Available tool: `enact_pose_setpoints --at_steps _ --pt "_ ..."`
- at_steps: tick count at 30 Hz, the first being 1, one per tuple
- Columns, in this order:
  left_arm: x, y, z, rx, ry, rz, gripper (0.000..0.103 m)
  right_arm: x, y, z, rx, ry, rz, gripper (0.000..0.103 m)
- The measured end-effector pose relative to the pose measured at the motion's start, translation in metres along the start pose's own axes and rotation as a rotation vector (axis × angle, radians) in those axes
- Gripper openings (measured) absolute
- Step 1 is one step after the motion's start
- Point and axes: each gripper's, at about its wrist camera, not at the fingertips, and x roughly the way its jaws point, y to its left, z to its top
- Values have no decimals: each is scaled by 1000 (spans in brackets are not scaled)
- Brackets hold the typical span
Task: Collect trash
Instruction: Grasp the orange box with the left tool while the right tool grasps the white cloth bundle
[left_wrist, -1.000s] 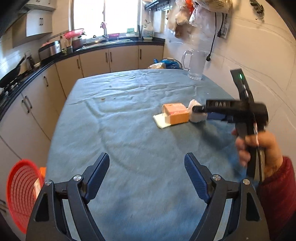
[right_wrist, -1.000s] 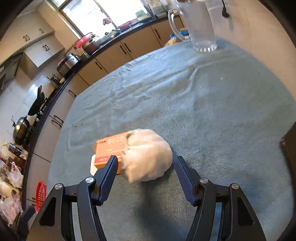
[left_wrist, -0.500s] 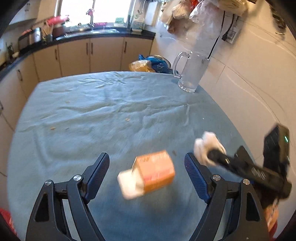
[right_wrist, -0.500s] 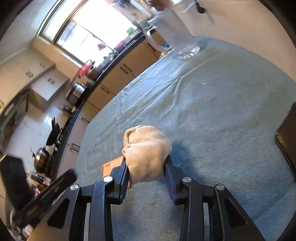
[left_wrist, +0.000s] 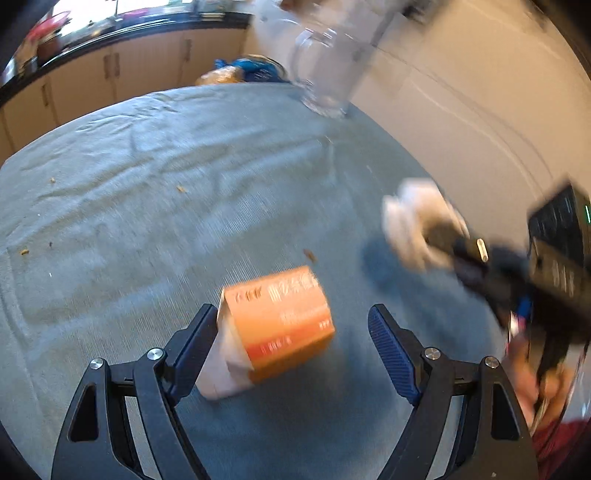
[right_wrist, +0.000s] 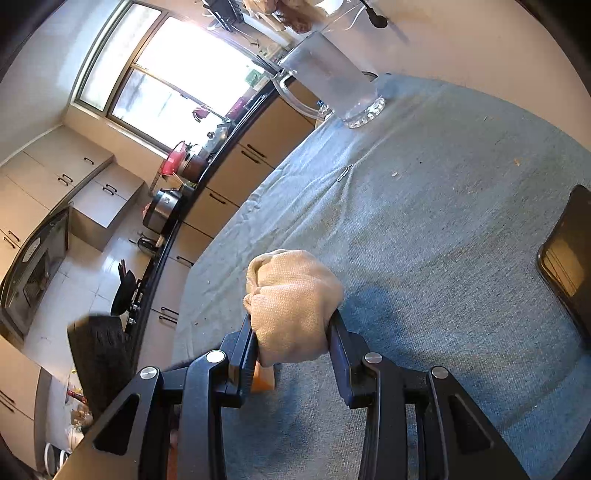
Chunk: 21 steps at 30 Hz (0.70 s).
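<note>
We saw the right gripper (right_wrist: 291, 332) clamped on a crumpled beige wad (right_wrist: 291, 306), its fingers (right_wrist: 341, 343) pressing the wad from both sides after having just been closing on it. The wad was lifted clear of the blue-grey cloth covering the surface (right_wrist: 443, 258), with its shadow on the cloth beneath. In the left wrist view the same wad appeared as a pale blurred lump (left_wrist: 417, 225) at the tip of the right gripper (left_wrist: 443, 243), off to the right of the orange carton.

The left gripper (left_wrist: 291, 332) stood with its fingers (left_wrist: 391, 343) spread wide around the orange carton (left_wrist: 280, 317), which lay on the cloth on top of a white piece (left_wrist: 218, 376). The left finger sat just beside the carton's white end; we could not tell whether it touched. The right finger was clearly apart from it.

A glass mug (right_wrist: 332, 81) stood at the far end of the surface, and a dark phone (right_wrist: 569, 258) lay at its right edge. Crumbs (left_wrist: 181, 189) dotted the cloth.
</note>
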Motion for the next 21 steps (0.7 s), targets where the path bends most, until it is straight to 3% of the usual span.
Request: enact_pose_setpoints --at_steps 3,6,9,15,18,21 --pt "-4 -19 -25 77 37 0 82 -2 -1 0 4 -4 3 38" --pt "-9 -39 -42 183 15 109 82 -4 1 1 -3 -13 1 38" --pt "-11 -41 -44 144 5 117 82 -6 2 0 -10 -18 -3 38" --pt "-13 -49 -38 160 -77 247 82 -4 -1 0 -3 -13 -6 38" --pt "-10 -47 -33 159 -60 259 82 -3 0 1 -6 -11 -1 38" --pt "-3 -46 -26 149 -53 225 82 -3 2 1 -12 -15 -3 38"
